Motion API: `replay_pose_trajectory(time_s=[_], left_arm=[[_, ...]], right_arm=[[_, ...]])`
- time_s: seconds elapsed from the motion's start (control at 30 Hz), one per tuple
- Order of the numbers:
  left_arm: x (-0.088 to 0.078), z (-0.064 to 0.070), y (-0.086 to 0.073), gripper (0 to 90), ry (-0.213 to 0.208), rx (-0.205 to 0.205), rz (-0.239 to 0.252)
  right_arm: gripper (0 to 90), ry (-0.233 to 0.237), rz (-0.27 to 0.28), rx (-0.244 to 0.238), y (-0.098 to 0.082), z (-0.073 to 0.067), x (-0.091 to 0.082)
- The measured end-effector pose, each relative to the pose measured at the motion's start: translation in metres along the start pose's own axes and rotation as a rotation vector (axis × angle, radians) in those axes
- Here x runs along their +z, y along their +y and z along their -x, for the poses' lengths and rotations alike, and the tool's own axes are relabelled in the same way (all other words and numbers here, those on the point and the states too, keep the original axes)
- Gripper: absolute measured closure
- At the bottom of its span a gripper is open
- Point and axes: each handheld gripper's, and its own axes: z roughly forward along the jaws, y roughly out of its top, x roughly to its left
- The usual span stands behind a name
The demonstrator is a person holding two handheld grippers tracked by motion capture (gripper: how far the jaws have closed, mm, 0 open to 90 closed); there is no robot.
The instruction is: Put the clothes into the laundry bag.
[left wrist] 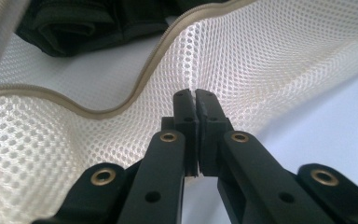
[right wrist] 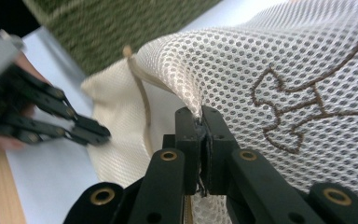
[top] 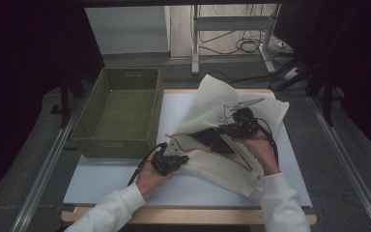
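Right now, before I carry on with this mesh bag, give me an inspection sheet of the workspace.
Surface: white mat on a wooden table.
Job's things: cream mesh bag, zip open, top flap lifted; dark clothes inside.
Clutter: green basket left of the bag, looks empty.
Grippers: left gripper shut on the bag's lower layer near the zip; right gripper shut on the lifted flap.
Cables: one trails from each gripper; more lie on the floor beyond the table.
Surroundings: metal stand legs behind; dark on both sides.
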Motion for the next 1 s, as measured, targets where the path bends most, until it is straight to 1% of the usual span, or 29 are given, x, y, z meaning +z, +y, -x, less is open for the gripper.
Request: replay_pose_trajectory(time_s=[0.1, 0.13, 0.2, 0.3, 0.4, 0.43, 0.5, 0.67, 0.8, 0.87, 1.0], left_arm=[[-0.01, 0.005, -0.005, 88.7, 0.001, 0.012, 0.02], [-0.013, 0.006, -0.006, 88.7, 0.001, 0.024, 0.019], [-0.018, 0.01, -0.009, 88.6, -0.002, 0.032, 0.025], [-0.021, 0.012, -0.012, 88.3, -0.006, 0.034, 0.027], [-0.018, 0.011, -0.016, 87.9, -0.009, 0.032, 0.012], [-0.016, 0.011, -0.018, 87.7, -0.011, 0.024, 0.006], [-0.012, 0.01, -0.019, 87.3, -0.014, 0.022, -0.005], [-0.006, 0.007, -0.02, 83.6, -0.013, 0.002, -0.018], [-0.005, 0.004, -0.021, 80.3, -0.032, -0.032, -0.016], [-0.004, 0.003, -0.021, 78.4, -0.032, -0.036, -0.016], [-0.004, 0.003, -0.022, 75.1, -0.03, -0.038, -0.015]], right_arm=[[86.8, 0.001, -0.033, -0.011, -0.007, -0.005, 0.005], [86.8, 0.002, -0.042, -0.016, -0.01, -0.006, 0.008], [86.7, 0.001, -0.064, -0.017, -0.014, -0.008, 0.014], [86.6, 0.007, -0.097, -0.023, -0.021, -0.011, 0.024], [86.6, 0.014, -0.119, -0.021, -0.028, -0.014, 0.03], [86.6, 0.016, -0.128, -0.023, -0.031, -0.015, 0.032], [86.5, 0.014, -0.152, -0.03, -0.038, -0.017, 0.037], [86.2, 0.011, -0.205, -0.033, -0.059, -0.017, 0.054], [85.9, -0.004, -0.223, -0.035, -0.072, -0.015, 0.068], [85.3, -0.012, -0.227, -0.03, -0.074, -0.013, 0.072], [82.9, -0.018, -0.223, -0.037, -0.075, -0.013, 0.074]])
